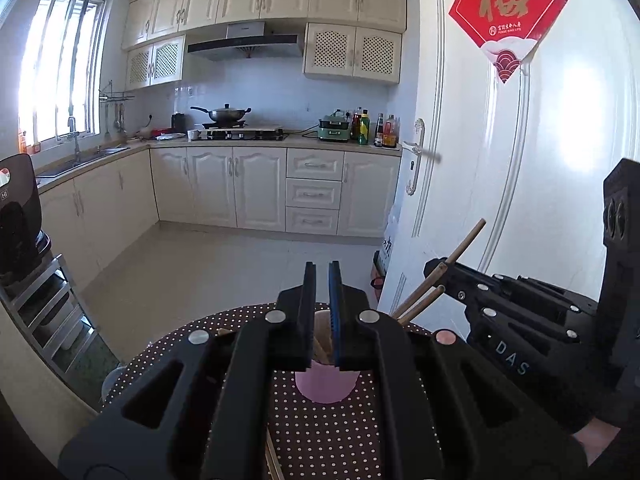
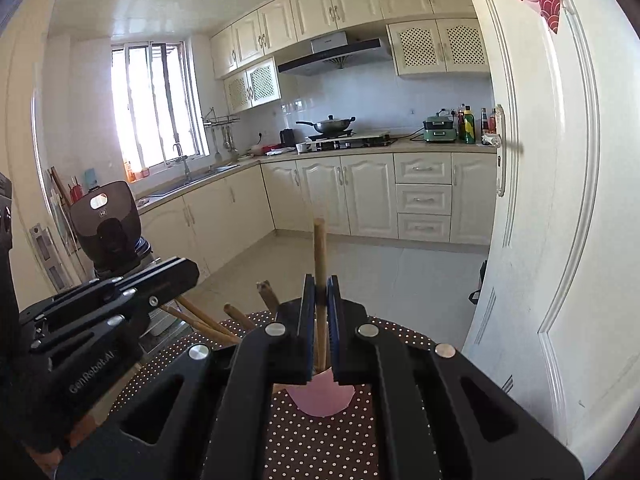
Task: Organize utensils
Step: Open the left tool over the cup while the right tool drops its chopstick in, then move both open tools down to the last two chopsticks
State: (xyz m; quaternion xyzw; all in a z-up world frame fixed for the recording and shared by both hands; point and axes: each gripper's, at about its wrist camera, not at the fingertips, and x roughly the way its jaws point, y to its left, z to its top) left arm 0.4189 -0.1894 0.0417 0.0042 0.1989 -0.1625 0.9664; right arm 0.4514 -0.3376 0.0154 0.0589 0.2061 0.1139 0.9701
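Observation:
A pink cup (image 1: 326, 386) stands on the brown polka-dot table (image 1: 320, 432) with wooden chopsticks (image 1: 420, 304) leaning out of it. My left gripper (image 1: 322, 276) hovers over the cup with its jaws nearly closed and nothing between them. My right gripper (image 2: 320, 286) is shut on one upright wooden chopstick (image 2: 319, 248) whose lower end is in the pink cup (image 2: 322, 398). Other chopsticks (image 2: 208, 322) lean out to the left. The right gripper also shows in the left wrist view (image 1: 436, 268), and the left gripper in the right wrist view (image 2: 176, 276).
A white door (image 1: 500, 160) stands close on the right of the table. A metal rack with a dark appliance (image 1: 20, 216) is on the left. Kitchen cabinets, a stove with a wok (image 1: 226, 114) and the tiled floor lie beyond.

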